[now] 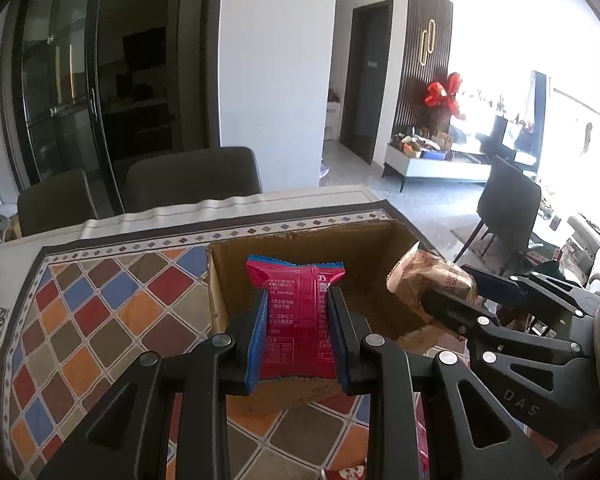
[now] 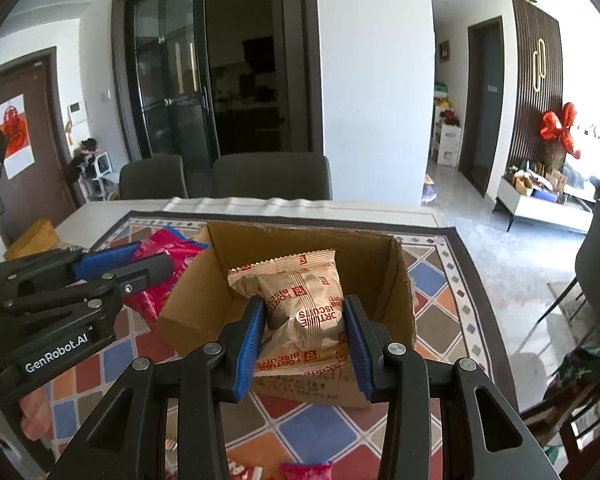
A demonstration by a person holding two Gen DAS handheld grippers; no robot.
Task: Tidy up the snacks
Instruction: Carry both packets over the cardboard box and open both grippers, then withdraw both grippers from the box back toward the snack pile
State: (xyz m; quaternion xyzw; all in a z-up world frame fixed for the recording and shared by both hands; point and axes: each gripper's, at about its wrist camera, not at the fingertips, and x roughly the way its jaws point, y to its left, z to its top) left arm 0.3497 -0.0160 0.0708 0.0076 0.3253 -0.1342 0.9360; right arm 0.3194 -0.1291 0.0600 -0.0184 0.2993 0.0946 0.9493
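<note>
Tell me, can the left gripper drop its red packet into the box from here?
Probably yes. The left gripper holds the red packet over the open-topped box; the right gripper with its biscuit packet sits alongside, seemingly not blocking.

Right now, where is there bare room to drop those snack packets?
The cardboard box looks empty inside. The patterned cloth left of it lies bare. It is crowded over the box, where the left gripper and right gripper hold packets.

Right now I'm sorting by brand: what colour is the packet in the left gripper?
Pink-red packet with a blue top edge, clearest in the left wrist view.
</note>
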